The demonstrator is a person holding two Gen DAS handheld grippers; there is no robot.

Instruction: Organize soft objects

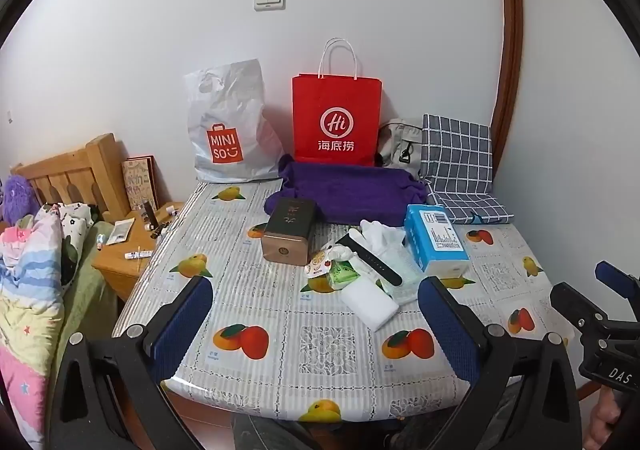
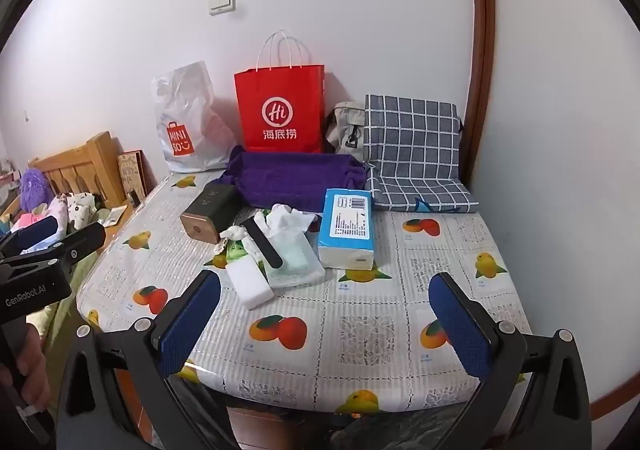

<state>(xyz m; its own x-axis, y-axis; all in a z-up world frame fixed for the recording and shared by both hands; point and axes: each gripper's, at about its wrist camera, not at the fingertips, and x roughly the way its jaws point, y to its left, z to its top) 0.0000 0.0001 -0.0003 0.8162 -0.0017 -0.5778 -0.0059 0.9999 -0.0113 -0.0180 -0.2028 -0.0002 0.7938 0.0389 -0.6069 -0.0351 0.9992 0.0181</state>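
A purple towel (image 1: 348,190) (image 2: 292,178) lies at the back of the table. In front of it are a blue tissue pack (image 1: 436,244) (image 2: 347,228), a white sponge block (image 1: 370,304) (image 2: 250,284), white crumpled cloth (image 1: 380,232) (image 2: 286,220) and a clear plastic pouch (image 2: 294,256). A checked grey cushion (image 1: 460,166) (image 2: 416,154) sits at the back right. My left gripper (image 1: 316,326) is open and empty above the table's near edge. My right gripper (image 2: 326,318) is open and empty, also over the near edge.
A red paper bag (image 1: 336,118) (image 2: 280,110) and a white Miniso bag (image 1: 228,126) (image 2: 182,122) stand against the wall. A dark tin box (image 1: 288,230) (image 2: 208,212) and a black strap (image 1: 370,258) lie mid-table. A bed (image 1: 36,270) and nightstand (image 1: 128,254) are to the left.
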